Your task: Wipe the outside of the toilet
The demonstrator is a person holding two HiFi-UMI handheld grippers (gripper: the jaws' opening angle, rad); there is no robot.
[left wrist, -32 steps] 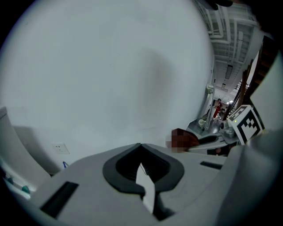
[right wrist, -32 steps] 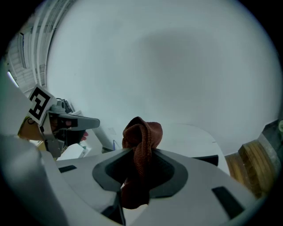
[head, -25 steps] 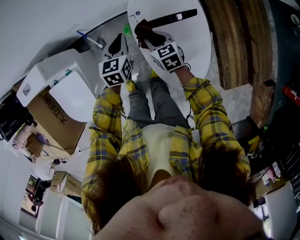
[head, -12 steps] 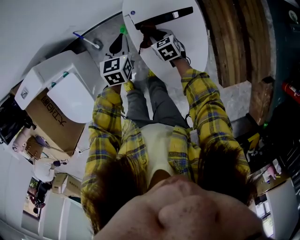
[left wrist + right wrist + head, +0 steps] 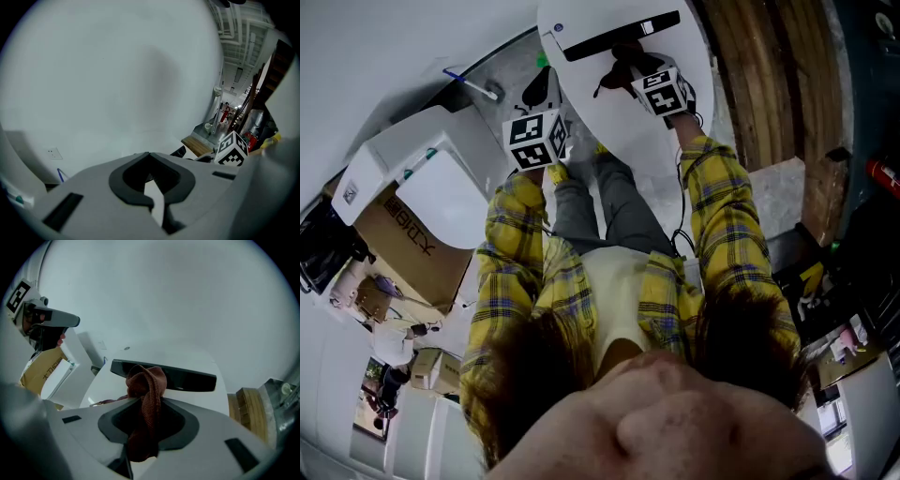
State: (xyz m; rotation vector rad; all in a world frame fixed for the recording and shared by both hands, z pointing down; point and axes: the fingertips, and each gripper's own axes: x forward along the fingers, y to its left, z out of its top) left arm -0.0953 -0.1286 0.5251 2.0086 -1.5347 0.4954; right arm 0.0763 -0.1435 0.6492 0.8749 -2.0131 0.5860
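While the right claw (image 5: 145, 430) is clamped on a rust-brown cloth (image 5: 147, 390), the bunched top of that cloth stands over the smooth white toilet (image 5: 154, 357). It is just in front of a glossy black bar (image 5: 187, 377) that runs across the toilet's top. The left claw (image 5: 152, 187) hangs off the toilet's left side. Its jaws are drawn together with only a thin pale slit between them and nothing in them, and they face a bare white wall (image 5: 117, 70).

Left of the toilet stands a second white fixture (image 5: 422, 178) with rounded corners, and a brown cardboard box (image 5: 412, 248) lies beside it. A blue-handled tool (image 5: 469, 82) lies near the wall between the two. Rough wooden planks (image 5: 769, 84) border the toilet on its right. The person's yellow plaid sleeves (image 5: 722, 216) and grey trousers (image 5: 609, 202) hide the toilet's near end from above.

The right gripper view shows the cloth's coarse weave and its folds falling between the jaws, whereas from the head it is only a dark lump below the bar. Only the left gripper view shows a wall socket (image 5: 52, 153) and a long hall behind the right claw's marker cube (image 5: 232, 150).
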